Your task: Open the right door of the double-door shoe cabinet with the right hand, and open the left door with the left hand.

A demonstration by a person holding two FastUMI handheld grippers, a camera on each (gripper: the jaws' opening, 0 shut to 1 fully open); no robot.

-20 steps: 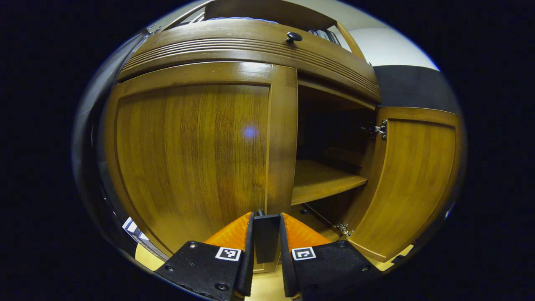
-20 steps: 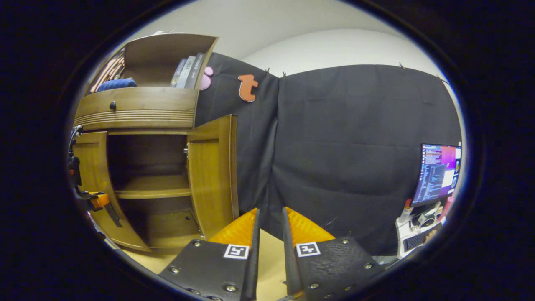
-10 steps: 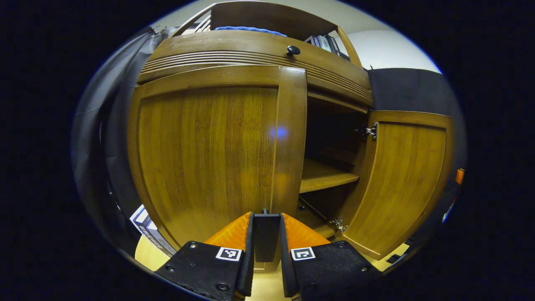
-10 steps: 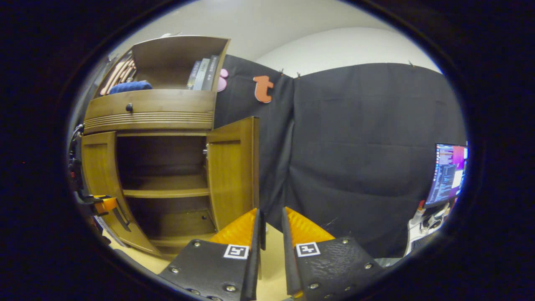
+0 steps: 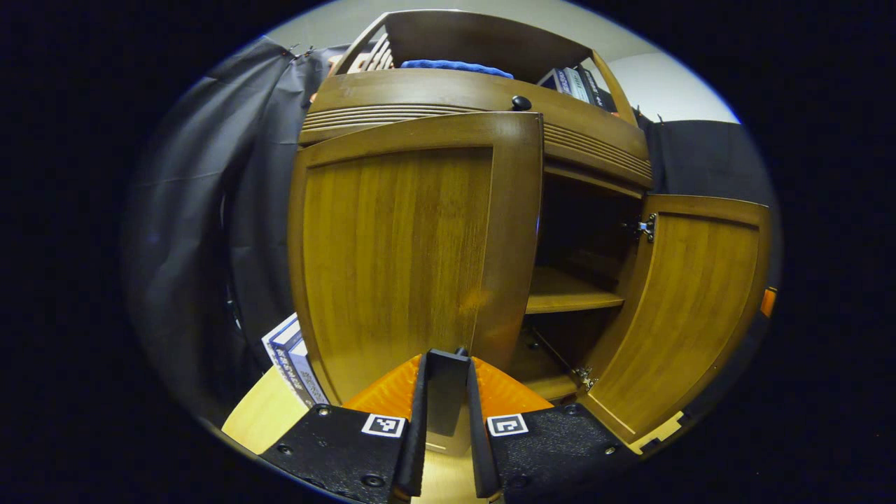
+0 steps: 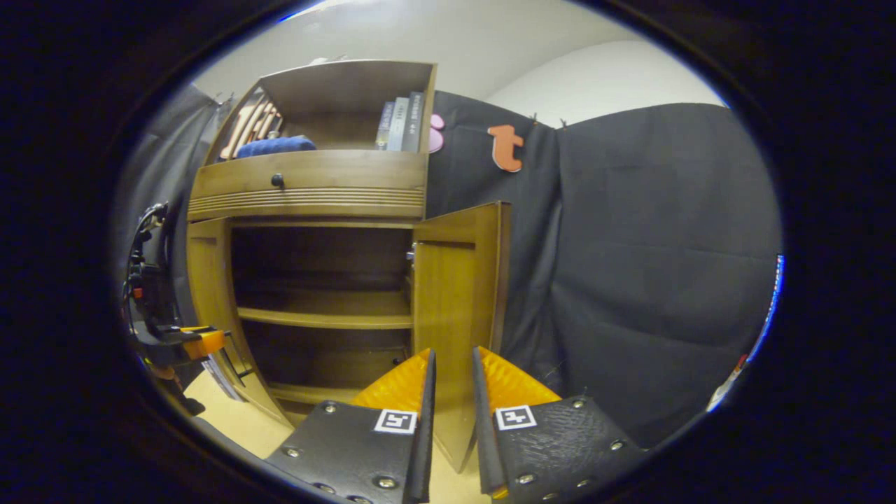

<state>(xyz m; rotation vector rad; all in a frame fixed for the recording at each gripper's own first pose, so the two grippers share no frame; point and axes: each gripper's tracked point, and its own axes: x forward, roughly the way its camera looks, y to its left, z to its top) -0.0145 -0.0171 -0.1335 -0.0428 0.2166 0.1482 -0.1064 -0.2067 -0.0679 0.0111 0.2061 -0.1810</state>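
Left gripper view shows the shoe cabinet (image 5: 490,91) filling the middle of the frame, and the biggest change over the last second is its left door (image 5: 406,245): its free edge has swung away from the cabinet front, so the booth's black cloth now shows to its left and the dark opening beside it at centre right is wider. The right door (image 5: 693,315) stands fully swung out at the right of the frame, as it did before, its hinge (image 5: 645,227) exposed at its upper inner corner. By my reading the right-hand half of the task is done and the left door is partway through its swing.

The middle shelf (image 5: 567,294) lies bare inside, right of centre.

At bottom centre the left gripper (image 5: 446,381) is closed to a narrow gap on the left door's handle (image 5: 448,392), a dark bar caught between both fingers at the door's lower edge.

Right gripper view has the open cabinet at left of centre. The right gripper (image 6: 453,381) at bottom centre is nearly closed, holds nothing, and sits in front of the right door's edge without gripping it.
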